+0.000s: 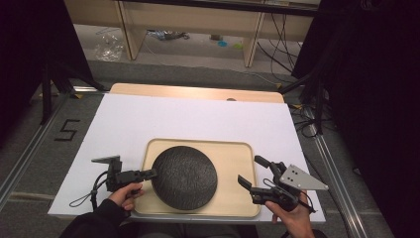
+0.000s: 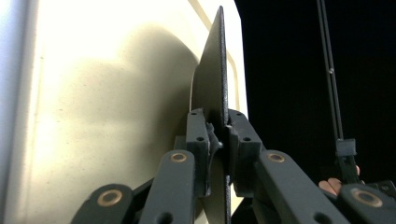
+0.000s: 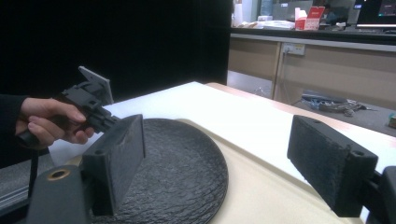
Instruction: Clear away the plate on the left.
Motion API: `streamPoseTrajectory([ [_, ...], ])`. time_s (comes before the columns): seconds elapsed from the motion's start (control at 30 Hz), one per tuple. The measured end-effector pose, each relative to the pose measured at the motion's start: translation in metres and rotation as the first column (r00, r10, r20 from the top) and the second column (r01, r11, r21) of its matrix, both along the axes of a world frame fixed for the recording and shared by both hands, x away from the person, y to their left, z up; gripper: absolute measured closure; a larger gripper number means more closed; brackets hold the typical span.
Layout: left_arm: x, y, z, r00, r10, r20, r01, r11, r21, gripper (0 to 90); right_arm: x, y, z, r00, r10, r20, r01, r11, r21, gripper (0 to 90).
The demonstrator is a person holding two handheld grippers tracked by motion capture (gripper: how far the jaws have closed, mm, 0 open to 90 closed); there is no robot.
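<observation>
A round black plate (image 1: 184,176) with a rough, stone-like surface is lying in a pale wooden tray (image 1: 233,157), which is sitting on the white-covered bench (image 1: 198,116) toward its near edge. The plate is taking up the left and middle of the tray, leaving bare wood at the tray's 3 o'clock side.

The left hand-held gripper (image 1: 148,173) is reaching in from the plate's 9 o'clock, and its jaws are pinching the plate's rim. In the left gripper view the plate (image 2: 215,88) is showing edge-on between the two clamped jaws, with the tray (image 2: 107,93) lying behind it. The person's left hand (image 1: 126,192) is wrapping around the handle at the tray's 8 o'clock corner.

The right hand-held gripper (image 1: 253,172) is hovering over the tray's right rim at about 3 o'clock from the plate, its jaws spread wide and gripping nothing. In the right gripper view the two padded jaws are standing well apart, with the plate (image 3: 182,172) and the far left hand-held gripper (image 3: 100,119) between and beyond them.

A black mark shaped like the digit "5" (image 1: 67,130) is sitting on the grey floor at the bench's 9 o'clock. A red box on a distant counter is carrying writing too small to read.
</observation>
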State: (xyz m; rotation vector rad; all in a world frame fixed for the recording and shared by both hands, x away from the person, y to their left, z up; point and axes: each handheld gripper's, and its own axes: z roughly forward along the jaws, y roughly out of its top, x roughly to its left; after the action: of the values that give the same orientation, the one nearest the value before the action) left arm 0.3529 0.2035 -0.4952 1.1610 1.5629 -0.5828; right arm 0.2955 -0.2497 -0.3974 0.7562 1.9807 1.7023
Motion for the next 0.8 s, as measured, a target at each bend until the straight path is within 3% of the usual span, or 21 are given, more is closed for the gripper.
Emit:
streamPoseTrajectory([
  [0.2,-0.003,-0.006,0.004,0.9987,-0.044,0.025,0.042,0.9955,0.085,82.3,0.000,0.001,0.000,1.0000,0.004,-0.007,-0.004,1.000,-0.003,20.3],
  [0.33,-0.004,-0.008,0.005,0.9982,-0.052,0.028,0.049,0.9935,0.103,82.6,0.000,0.001,0.000,1.0000,0.000,-0.003,0.000,1.000,-0.002,20.3],
  [0.37,-0.006,-0.010,0.006,0.9975,-0.063,0.031,0.059,0.9894,0.133,83.0,0.000,0.000,0.000,1.0000,-0.004,-0.001,0.004,1.000,-0.008,20.3],
  [0.43,-0.006,-0.010,0.006,0.9969,-0.071,0.034,0.066,0.9874,0.144,82.9,0.000,0.000,0.000,1.0000,-0.004,-0.003,0.004,1.000,-0.008,20.3],
  [0.47,-0.007,-0.012,0.006,0.9974,-0.066,0.030,0.061,0.9874,0.146,82.7,0.001,0.000,0.000,0.9997,-0.007,0.022,0.007,1.000,-0.011,20.3],
  [0.63,-0.010,-0.015,0.007,0.9963,-0.084,0.016,0.080,0.9828,0.166,82.9,0.002,0.000,0.000,0.9997,-0.005,0.022,0.005,1.000,-0.013,20.3],
  [0.67,-0.010,-0.015,0.006,0.9943,-0.106,0.011,0.103,0.9825,0.155,82.7,0.002,0.000,0.000,0.9997,-0.005,0.023,0.005,1.000,-0.013,20.3],
  [0.73,-0.012,-0.017,0.006,0.9936,-0.113,0.008,0.110,0.9787,0.174,82.6,0.002,0.000,0.000,0.9998,0.000,0.018,0.000,1.000,-0.019,20.4],
  [0.8,-0.012,-0.019,0.003,0.9893,-0.140,0.041,0.128,0.9704,0.204,82.5,0.001,0.000,0.000,0.9999,0.000,0.015,0.000,1.000,-0.022,20.3],
])
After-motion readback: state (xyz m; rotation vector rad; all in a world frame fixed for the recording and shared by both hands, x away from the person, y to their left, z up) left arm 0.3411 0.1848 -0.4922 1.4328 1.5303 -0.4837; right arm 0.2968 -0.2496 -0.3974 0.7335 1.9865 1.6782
